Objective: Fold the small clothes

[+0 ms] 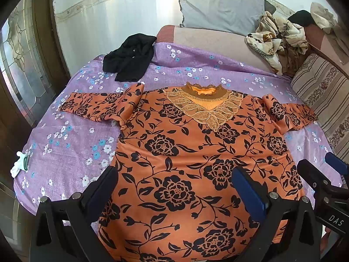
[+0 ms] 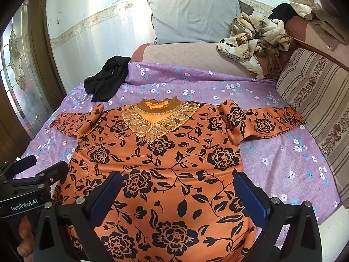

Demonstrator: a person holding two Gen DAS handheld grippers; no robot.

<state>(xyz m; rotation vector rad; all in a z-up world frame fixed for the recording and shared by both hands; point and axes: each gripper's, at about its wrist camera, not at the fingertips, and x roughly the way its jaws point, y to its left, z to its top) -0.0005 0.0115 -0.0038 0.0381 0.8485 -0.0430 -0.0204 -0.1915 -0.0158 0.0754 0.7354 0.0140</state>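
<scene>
An orange top with black flowers (image 1: 187, 152) (image 2: 165, 166) lies flat, face up, on the purple flowered sheet (image 1: 72, 135) (image 2: 272, 152). Its lace collar points away from me and both sleeves are spread sideways. My left gripper (image 1: 174, 187) hovers open over the hem's left half, nothing between its fingers. My right gripper (image 2: 178, 194) is open too, above the hem's right half. Each gripper shows in the other's view: the right gripper (image 1: 322, 170) at the right edge, the left gripper (image 2: 43, 166) at the lower left with a hand holding it.
A crumpled black garment (image 1: 130, 59) (image 2: 106, 78) lies at the sheet's far left corner. A grey pillow (image 1: 220, 6) and a heap of patterned clothes (image 1: 277, 37) sit at the back. A striped cushion (image 2: 316, 100) borders the right side. A white sock (image 1: 19, 163) rests at the left edge.
</scene>
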